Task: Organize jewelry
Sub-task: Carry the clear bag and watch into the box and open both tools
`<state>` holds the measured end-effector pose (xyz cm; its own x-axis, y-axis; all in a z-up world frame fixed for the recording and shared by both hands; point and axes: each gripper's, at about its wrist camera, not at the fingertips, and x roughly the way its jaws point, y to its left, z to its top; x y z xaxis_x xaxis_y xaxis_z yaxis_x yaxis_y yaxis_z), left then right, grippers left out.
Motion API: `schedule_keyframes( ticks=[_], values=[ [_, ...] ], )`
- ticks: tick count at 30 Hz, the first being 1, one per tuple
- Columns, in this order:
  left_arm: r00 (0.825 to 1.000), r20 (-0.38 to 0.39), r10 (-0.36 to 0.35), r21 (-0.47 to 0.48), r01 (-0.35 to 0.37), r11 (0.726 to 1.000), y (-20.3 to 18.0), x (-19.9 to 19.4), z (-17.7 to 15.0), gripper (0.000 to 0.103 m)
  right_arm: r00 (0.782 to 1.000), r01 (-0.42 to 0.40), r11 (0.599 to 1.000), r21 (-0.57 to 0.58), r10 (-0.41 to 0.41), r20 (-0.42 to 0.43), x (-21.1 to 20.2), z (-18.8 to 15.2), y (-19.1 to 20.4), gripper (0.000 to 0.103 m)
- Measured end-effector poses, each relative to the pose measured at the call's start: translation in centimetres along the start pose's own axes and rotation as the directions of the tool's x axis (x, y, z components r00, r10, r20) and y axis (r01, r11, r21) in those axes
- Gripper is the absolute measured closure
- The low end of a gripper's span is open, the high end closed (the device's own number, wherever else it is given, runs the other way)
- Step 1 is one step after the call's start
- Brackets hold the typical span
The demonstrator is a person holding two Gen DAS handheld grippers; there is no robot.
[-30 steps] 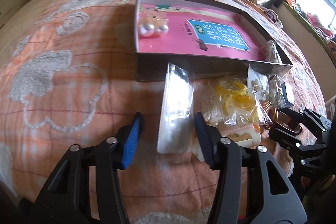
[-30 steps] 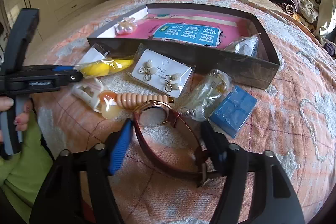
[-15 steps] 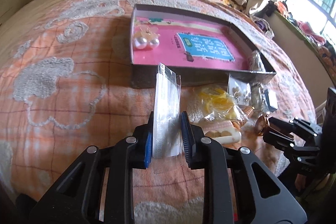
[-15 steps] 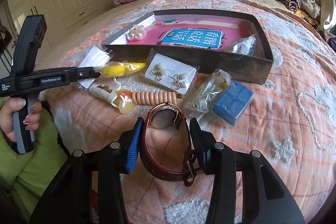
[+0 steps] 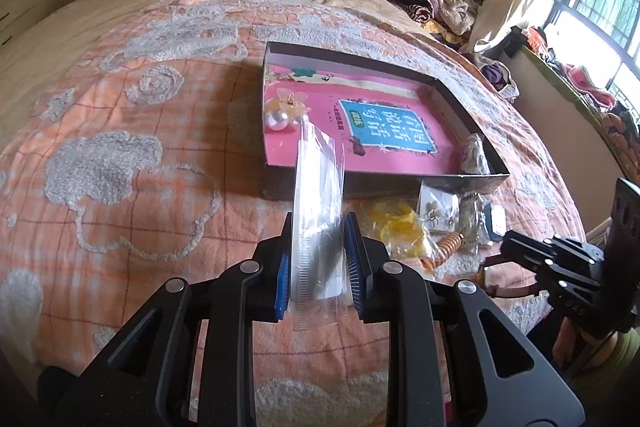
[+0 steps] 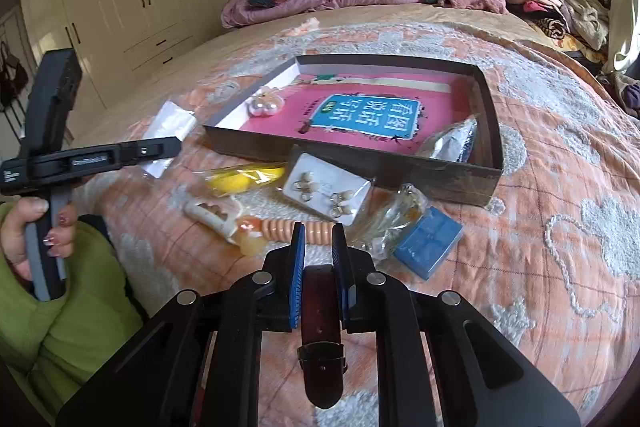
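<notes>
You're working over the bed (image 6: 560,187), its orange patterned blanket spread wide, and the dark shallow box (image 6: 490,115) sits on it just past the clutter, pink book cover lining its floor. A pearl hair clip (image 6: 265,105) already rests in its near-left corner and a silvery packet (image 6: 454,143) in the right one.

This is the carry step, both sides loaded. Your left hand-held gripper (image 5: 320,263) is clamped on a clear plastic sleeve (image 5: 318,195), which stands upright between the pads, off the blanket. Your right hand-held gripper (image 6: 318,255) is squeezed shut on the dark red watch strap (image 6: 320,303), buckle hanging toward the lens.

Next, I'd say: take both over the near wall of the box and release inside.

Waiting on the blanket near that wall: an earring card (image 6: 326,187), a yellow bagged piece (image 6: 240,179), a blue case (image 6: 430,241).
</notes>
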<state>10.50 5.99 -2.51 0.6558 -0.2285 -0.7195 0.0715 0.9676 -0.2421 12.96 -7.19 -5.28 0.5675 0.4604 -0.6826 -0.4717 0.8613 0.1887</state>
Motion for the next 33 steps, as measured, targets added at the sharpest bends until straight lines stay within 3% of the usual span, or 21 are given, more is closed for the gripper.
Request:
schedule_keyframes(
  ticks=[8, 21, 33],
  values=[
    [1.0, 0.002, -0.02, 0.016, 0.02, 1.0, -0.8, 0.2, 0.6, 0.087, 0.999, -0.012, 1.0, 0.004, 0.012, 0.031, -0.7, 0.7, -0.2, 0.09],
    [0.998, 0.042, -0.037, 0.059, 0.035, 0.998, -2.7, 0.7, 4.0, 0.087, 0.988, 0.01, 1.0, 0.005, -0.011, 0.156, -3.3, 6.1, -1.4, 0.09],
    [0.998, 0.043, -0.048, 0.076, 0.044, 0.996, -4.0, 2.9, 6.5, 0.087, 0.976, 0.021, 0.999, 0.031, -0.027, 0.216, -2.5, 10.4, -3.0, 0.09]
  ],
)
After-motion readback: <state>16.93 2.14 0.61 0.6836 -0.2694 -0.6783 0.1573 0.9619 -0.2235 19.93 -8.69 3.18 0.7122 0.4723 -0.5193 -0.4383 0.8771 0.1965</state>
